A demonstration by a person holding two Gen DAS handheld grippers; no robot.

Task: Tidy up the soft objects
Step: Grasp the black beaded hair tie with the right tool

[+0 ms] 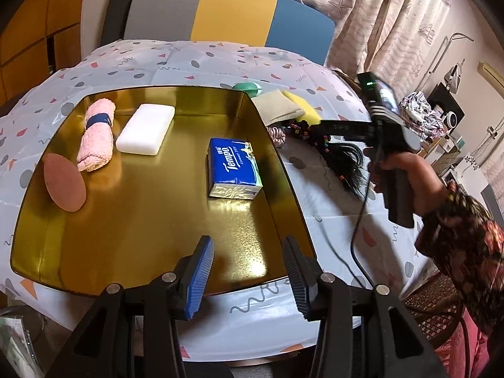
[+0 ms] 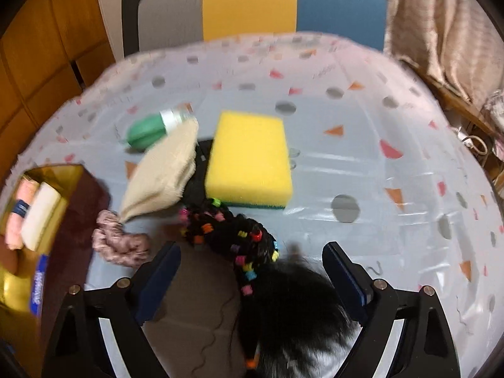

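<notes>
R gripper jaws wide, empty, straddling the black hairpiece on the tablecloth; L gripper wide over gold tray. Step: pick approach, we judge. Next: we lower, close on braid, xfer to tray.

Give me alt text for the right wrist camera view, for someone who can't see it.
The open right gripper hovers over a black braided hairpiece with colourful clips on a patterned tablecloth. Beyond lie a yellow sponge, a beige cloth, a pink scrunchie and a green object. A gold tray sits at far left.
</notes>
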